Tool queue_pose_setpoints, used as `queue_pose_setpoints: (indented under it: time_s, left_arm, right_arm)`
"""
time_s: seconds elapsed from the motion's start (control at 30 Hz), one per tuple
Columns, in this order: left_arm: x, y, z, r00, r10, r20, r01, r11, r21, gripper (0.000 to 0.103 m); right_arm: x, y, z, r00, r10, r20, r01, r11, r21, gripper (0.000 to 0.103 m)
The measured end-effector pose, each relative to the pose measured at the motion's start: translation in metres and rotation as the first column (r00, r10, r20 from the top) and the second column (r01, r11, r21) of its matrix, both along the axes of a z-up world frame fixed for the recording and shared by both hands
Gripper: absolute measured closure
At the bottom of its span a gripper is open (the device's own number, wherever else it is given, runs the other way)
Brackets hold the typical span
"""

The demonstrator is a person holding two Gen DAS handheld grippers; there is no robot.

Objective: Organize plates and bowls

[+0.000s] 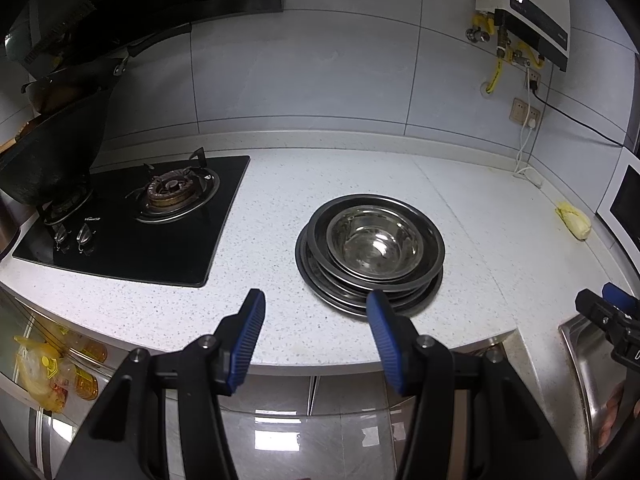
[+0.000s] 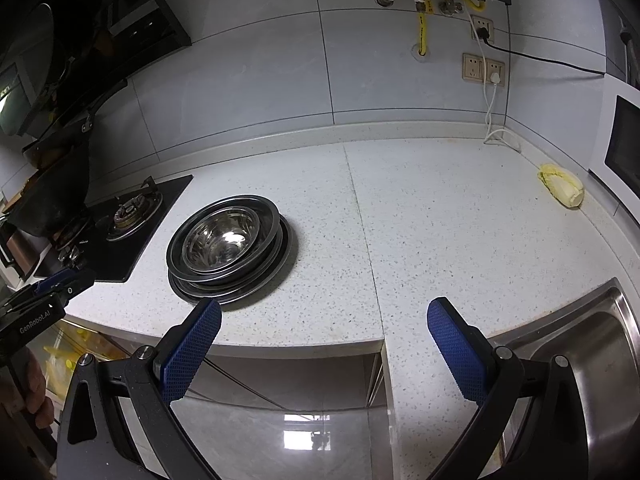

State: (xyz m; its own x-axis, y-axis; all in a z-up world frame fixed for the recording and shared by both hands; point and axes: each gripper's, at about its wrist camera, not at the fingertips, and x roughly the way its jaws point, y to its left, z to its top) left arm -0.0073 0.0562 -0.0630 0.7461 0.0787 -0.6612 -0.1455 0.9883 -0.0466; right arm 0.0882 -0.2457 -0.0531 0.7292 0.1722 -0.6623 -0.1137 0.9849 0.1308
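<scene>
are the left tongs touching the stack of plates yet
Apart. In the right wrist view the left tongs sit off to the left of the plate stack, with bare countertop between them. Both tongs are open and empty.

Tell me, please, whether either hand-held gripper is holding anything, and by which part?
Nothing is held: the left hand-held gripper and right hand-held gripper are both open, short of the stacked plates and bowl.

Bowl (image 1: 376, 246): polished, mirror-bright metal. Plates (image 1: 340, 280) beneath: darker metal, glossy. Countertop (image 1: 460, 216): speckled stone-like, smooth. Hob (image 1: 132, 220), 9 o'clock: glossy black glass. Sink (image 2: 600, 332), 3 o'clock: brushed metal. Finger pads (image 2: 192, 350): textured blue rubber-like.
</scene>
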Motion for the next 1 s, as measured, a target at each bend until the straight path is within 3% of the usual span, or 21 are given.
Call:
queue_pose_setpoints:
  time_s: [1.0]
  left_arm:
    - [0.0051, 0.0091, -0.0006, 1.000, 0.022, -0.005, -0.022, 1.000, -0.007, 0.052]
  right_arm:
    - [0.0061, 0.0025, -0.0017, 1.000, -0.002, 0.004, 0.002, 0.999, -0.037, 0.002]
